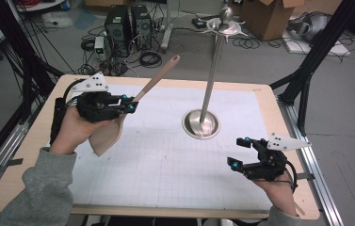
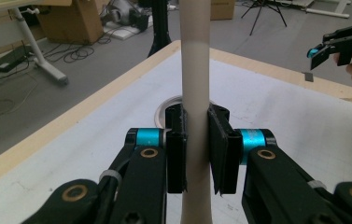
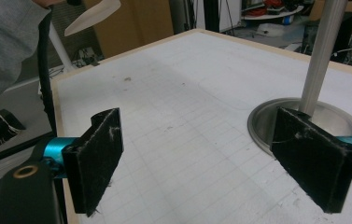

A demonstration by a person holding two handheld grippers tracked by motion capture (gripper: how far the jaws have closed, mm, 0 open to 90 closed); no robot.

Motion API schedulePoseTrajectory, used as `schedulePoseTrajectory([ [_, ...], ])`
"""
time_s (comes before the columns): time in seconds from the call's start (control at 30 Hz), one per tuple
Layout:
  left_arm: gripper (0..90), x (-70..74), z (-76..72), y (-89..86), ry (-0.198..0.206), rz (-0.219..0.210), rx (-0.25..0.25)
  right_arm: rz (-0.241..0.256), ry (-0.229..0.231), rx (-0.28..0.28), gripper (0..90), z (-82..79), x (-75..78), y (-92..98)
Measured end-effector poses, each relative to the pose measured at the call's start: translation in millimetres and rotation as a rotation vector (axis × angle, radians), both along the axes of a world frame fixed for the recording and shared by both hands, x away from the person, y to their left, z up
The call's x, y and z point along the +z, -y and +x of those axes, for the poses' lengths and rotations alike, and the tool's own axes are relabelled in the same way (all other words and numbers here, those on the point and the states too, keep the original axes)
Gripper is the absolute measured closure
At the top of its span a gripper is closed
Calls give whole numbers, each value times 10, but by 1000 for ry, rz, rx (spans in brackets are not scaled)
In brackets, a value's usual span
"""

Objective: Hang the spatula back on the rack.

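Wooden spatula [image 1: 133, 101] clamped in the left gripper [image 1: 129, 104], jaws pressed tight on both sides of its pale handle partway along. From the grip, the handle runs up and away toward the far side of the table, its rounded tip well above the surface; the broad flat blade hangs down behind the jaws, close under the holding hand [image 1: 71, 129], just over the white gridded mat [image 1: 165, 155]. In the left gripper view the handle [image 2: 196, 93] rises straight between the two black pads [image 2: 222, 149], filling the gap completely. Ahead of this gripper and to its right stands the metal stand [image 1: 211, 84]: round base on the mat, thin upright pole, hooks at the top; apart from the spatula. Right gripper [image 1: 241, 153] held low near the mat's near right corner, jaws spread wide, nothing between them. Its own view shows the pads [image 3: 96, 158] well apart, stand base [image 3: 267, 121] just beyond the right one.
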State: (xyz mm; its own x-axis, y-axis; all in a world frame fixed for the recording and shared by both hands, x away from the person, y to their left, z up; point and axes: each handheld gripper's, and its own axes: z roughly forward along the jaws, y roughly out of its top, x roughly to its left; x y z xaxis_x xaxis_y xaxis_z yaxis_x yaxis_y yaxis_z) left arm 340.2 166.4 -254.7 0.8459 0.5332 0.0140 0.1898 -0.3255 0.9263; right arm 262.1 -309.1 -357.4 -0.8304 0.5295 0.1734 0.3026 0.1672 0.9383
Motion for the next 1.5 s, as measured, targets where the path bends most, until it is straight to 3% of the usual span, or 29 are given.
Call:
schedulePoseTrajectory([
  [0.27, 779, 154, 66, -9, -9, -23, -4, 8, 1, 3, 166, 1, 1, -1],
  [0.4, 779, 215, 84, 9, 16, -45, -16, 11, 7, 4, 166, 1, 3, 10],
  [0.83, 779, 290, 194, 62, -5, -91, -44, 18, 6, 3, 166, -10, 8, 31],
  [1.13, 779, 385, 267, 153, 0, -65, -44, 13, 6, 0, 166, -35, 12, 42],
  [1.5, 779, 447, 262, 290, 18, -80, -53, 15, 10, -14, 166, -77, 15, 91],
])
